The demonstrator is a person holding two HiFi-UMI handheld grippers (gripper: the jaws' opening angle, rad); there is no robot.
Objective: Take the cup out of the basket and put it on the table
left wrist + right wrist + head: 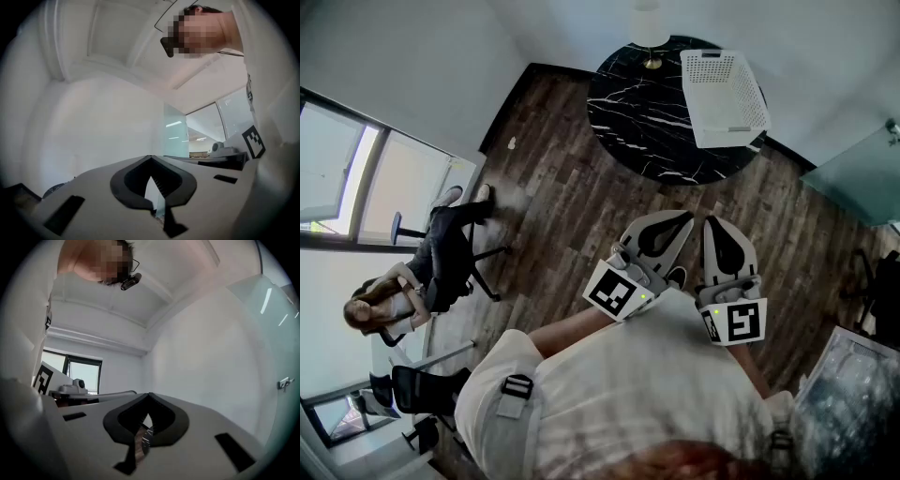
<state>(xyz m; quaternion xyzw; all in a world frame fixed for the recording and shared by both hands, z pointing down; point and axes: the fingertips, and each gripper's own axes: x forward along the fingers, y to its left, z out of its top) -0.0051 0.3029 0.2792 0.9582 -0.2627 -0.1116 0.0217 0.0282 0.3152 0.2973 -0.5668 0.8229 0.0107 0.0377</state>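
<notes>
Basket (724, 98) on table (647, 112); left gripper (684, 219) and right gripper (712, 223) jaws closed, empty

Black table (637, 122) gleams like polished marble, white-veined, the basket (712, 70) is matt white slotted plastic — and the floor (553, 206) is dark, grainy wood plank.

Left gripper (684, 221): pale grey shell, black lining round the fingers, dark slots behind them.
Right gripper (711, 225): same grey shell and black lining.
Left marker cube (612, 291): white, black square pattern, behind the fingers; small green light beside it.
Right marker cube (739, 322): likewise.
Shirt (675, 384): white, short-sleeved.
Shoulder strap (516, 386): grey webbing, buckle.
</notes>
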